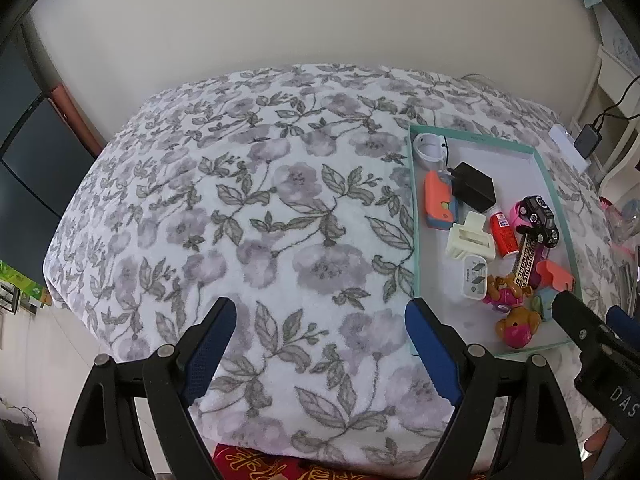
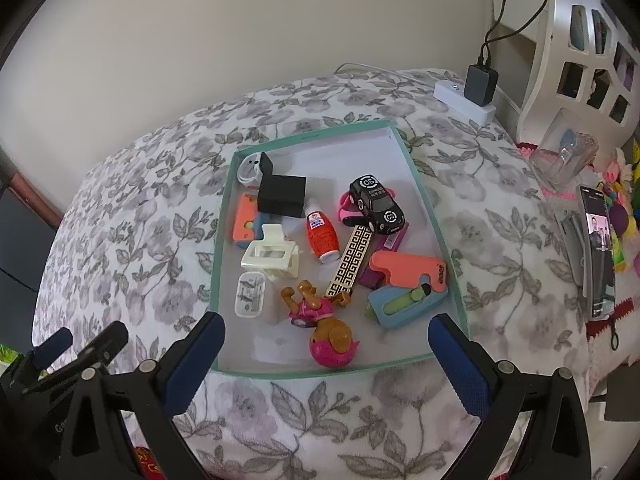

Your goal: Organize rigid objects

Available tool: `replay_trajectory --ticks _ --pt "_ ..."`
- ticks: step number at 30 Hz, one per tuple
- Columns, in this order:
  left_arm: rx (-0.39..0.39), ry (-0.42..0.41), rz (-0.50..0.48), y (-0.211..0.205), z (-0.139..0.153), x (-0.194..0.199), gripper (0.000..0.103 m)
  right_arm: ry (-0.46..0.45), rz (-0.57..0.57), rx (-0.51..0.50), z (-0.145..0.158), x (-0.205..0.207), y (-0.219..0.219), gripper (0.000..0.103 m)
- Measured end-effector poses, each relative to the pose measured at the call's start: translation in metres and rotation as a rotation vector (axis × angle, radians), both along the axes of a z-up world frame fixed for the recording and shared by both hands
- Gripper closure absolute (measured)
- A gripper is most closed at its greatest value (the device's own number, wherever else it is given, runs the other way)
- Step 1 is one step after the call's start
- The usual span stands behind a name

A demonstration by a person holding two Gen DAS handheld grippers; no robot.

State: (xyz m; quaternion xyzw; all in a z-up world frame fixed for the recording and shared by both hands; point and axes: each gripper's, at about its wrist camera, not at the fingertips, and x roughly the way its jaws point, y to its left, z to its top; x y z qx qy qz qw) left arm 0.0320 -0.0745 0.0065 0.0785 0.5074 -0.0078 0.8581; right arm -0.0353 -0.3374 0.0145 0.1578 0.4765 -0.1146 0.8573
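A teal-rimmed shallow tray (image 2: pixel 424 196) lies on a floral cloth (image 1: pixel 260 208) and also shows in the left wrist view (image 1: pixel 414 208). In it lie a black toy car (image 2: pixel 376 204), a red glue bottle (image 2: pixel 322 236), a cream hair claw (image 2: pixel 270 258), a black charger (image 2: pixel 280 196), a patterned bar (image 2: pixel 350 264), an orange and blue piece (image 2: pixel 408 284), a white plug (image 2: pixel 250 294) and a pink dog figure (image 2: pixel 328 332). My right gripper (image 2: pixel 326 352) is open above the tray's near edge. My left gripper (image 1: pixel 320 340) is open over bare cloth, left of the tray.
A white power strip (image 2: pixel 466 102) with a dark adapter sits at the back right. A phone (image 2: pixel 600 252), a clear container (image 2: pixel 564 158) and toys lie at the right edge. A wall stands behind.
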Motion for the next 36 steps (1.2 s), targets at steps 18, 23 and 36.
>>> replay_trajectory --ticks 18,23,36 --pt "-0.023 -0.013 0.022 0.014 0.006 -0.009 0.016 -0.028 0.025 -0.033 0.005 -0.019 0.012 0.0" --pt "-0.019 -0.018 0.022 0.014 0.007 -0.01 0.016 -0.037 0.027 -0.042 0.007 -0.02 0.012 0.0" --pt "-0.019 -0.012 0.019 0.015 0.006 -0.008 0.016 -0.03 0.037 -0.041 0.005 -0.018 0.014 0.0"
